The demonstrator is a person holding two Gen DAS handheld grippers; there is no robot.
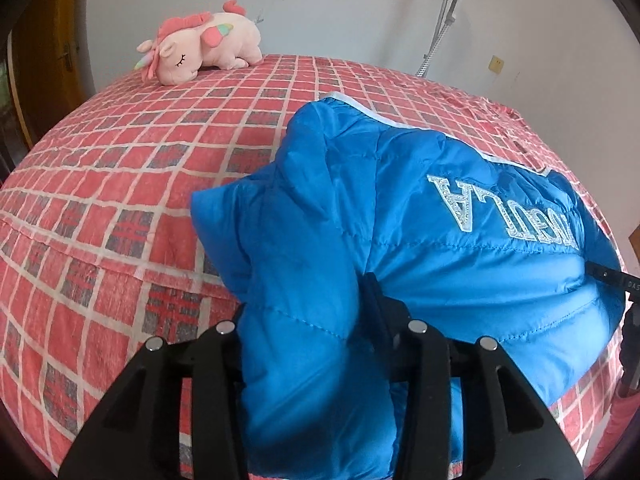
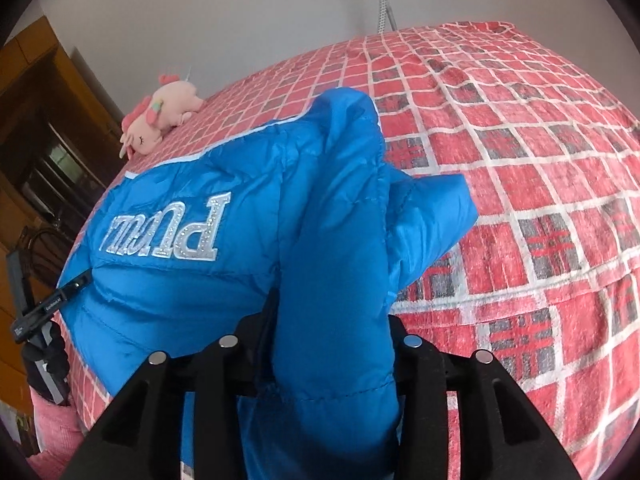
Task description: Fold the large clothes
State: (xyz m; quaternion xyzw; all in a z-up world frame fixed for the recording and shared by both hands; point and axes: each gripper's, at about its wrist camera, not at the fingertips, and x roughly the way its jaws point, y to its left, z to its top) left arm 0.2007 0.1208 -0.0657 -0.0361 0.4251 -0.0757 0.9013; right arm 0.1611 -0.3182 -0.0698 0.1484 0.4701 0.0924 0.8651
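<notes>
While puffy and glossy, quilted blue jacket (image 1: 400, 208) on red checked bedspread (image 1: 120, 184).

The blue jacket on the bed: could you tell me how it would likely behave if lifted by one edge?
The blue jacket would probably sag and drape, since it already bunches in soft folds. Its quilted, puffy panels suggest it is light for its bulk. The shiny fabric may slip on the checked bedspread.

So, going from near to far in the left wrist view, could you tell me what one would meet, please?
Left gripper → blue jacket → checked bedspread → plush unicorn → white wall.
</notes>
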